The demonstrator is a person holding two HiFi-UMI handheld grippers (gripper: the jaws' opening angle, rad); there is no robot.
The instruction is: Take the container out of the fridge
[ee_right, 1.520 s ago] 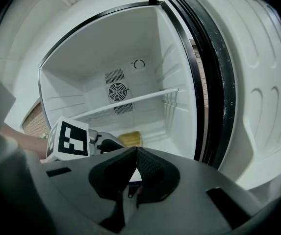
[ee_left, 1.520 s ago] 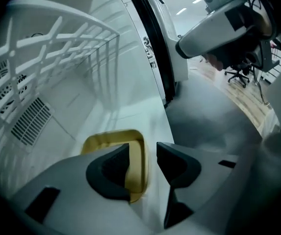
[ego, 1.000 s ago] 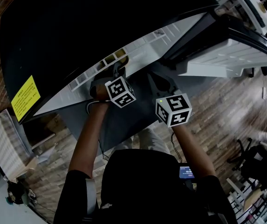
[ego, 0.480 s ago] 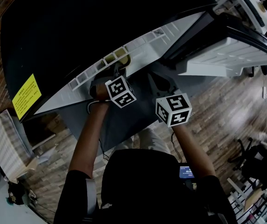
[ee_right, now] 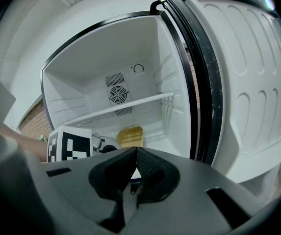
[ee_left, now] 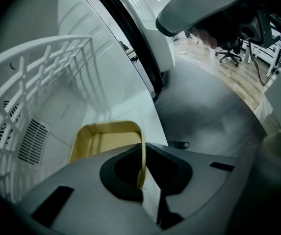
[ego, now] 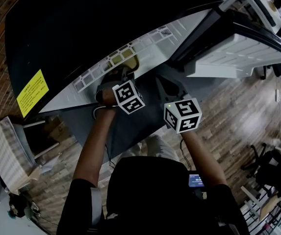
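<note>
The left tool (ee_left: 143, 174) is pinching the yellow container (ee_left: 105, 140) by its thin wall, jaws nearly together, below the fridge's (ee_right: 172, 67) wire shelf (ee_right: 130, 104). Drawing it out level seems wise. The right tool (ee_right: 136, 155) is hanging closed and empty.

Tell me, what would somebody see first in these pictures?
The big white open fridge fills the right gripper view, door swung wide. Below its wire shelf sits a yellow plastic container, and the left gripper pinches its thin wall. The right gripper hangs shut and empty in front.
</note>
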